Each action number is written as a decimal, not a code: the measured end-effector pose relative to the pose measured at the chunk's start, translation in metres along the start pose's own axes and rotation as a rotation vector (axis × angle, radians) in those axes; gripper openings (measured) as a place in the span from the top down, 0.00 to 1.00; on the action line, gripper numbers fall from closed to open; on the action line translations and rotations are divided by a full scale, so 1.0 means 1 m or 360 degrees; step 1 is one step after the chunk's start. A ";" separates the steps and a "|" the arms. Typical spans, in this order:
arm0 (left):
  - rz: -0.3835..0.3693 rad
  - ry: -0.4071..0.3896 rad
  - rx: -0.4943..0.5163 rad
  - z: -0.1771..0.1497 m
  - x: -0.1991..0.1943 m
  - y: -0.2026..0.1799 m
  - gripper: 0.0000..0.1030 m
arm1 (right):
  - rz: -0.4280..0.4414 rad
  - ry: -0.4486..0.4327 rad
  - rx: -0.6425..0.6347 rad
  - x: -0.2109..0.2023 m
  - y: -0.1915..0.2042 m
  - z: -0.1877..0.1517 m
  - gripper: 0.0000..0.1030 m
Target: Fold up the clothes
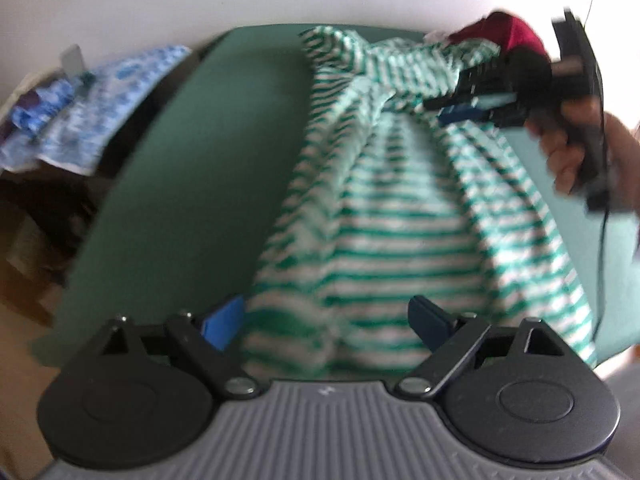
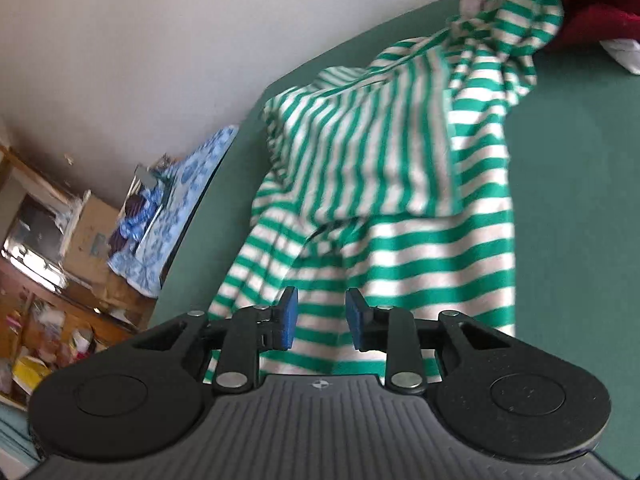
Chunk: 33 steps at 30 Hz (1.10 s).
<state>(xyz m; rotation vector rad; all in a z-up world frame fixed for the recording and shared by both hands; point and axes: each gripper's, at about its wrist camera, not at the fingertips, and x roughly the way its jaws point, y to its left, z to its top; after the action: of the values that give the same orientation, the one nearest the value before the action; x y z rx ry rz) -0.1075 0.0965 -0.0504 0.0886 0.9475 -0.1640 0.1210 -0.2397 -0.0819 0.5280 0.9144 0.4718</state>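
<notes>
Left hand-held gripper (image 1: 328, 320) sits low over the table (image 1: 192, 184), fingers spread wide w/ striped shirt (image 1: 380, 240) hem bunched between them. Right hand-held gripper (image 2: 321, 318), gripped by a hand (image 1: 576, 148), is raised at far end; pads partly apart, shirt just beneath. Red garment (image 2: 592, 8) beyond the shirt.

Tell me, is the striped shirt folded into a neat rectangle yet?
No: in the right wrist view the green and white striped shirt lies rumpled on the green table, one part bunched up against the dark red garment.
</notes>
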 end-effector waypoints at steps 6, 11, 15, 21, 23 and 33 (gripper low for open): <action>0.0011 0.0032 0.0071 -0.026 -0.002 0.014 0.36 | -0.0036 0.0053 -0.0062 0.013 0.032 -0.023 0.71; -0.0021 -0.0023 0.0187 -0.046 -0.003 0.010 0.35 | -0.0068 0.0069 -0.0095 0.018 0.057 -0.043 0.71; -0.0026 -0.0068 0.0209 -0.044 -0.005 0.009 0.50 | -0.0120 0.0007 -0.0069 0.016 0.064 -0.057 0.70; -0.0011 -0.0110 0.0186 -0.040 -0.007 0.009 0.83 | -0.0189 -0.0103 0.0095 0.008 0.052 -0.045 0.65; 0.0030 -0.0095 0.0137 -0.039 -0.004 0.006 0.94 | -0.0154 -0.0098 0.0193 0.016 0.041 -0.031 0.60; 0.0262 -0.0076 -0.0084 -0.037 -0.008 -0.015 0.95 | 0.0006 -0.0103 0.0451 0.063 0.002 0.016 0.66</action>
<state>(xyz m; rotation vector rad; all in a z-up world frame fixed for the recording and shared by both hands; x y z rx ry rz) -0.1445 0.0884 -0.0654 0.1130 0.8922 0.0108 0.1674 -0.2044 -0.1112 0.7982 0.9233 0.3276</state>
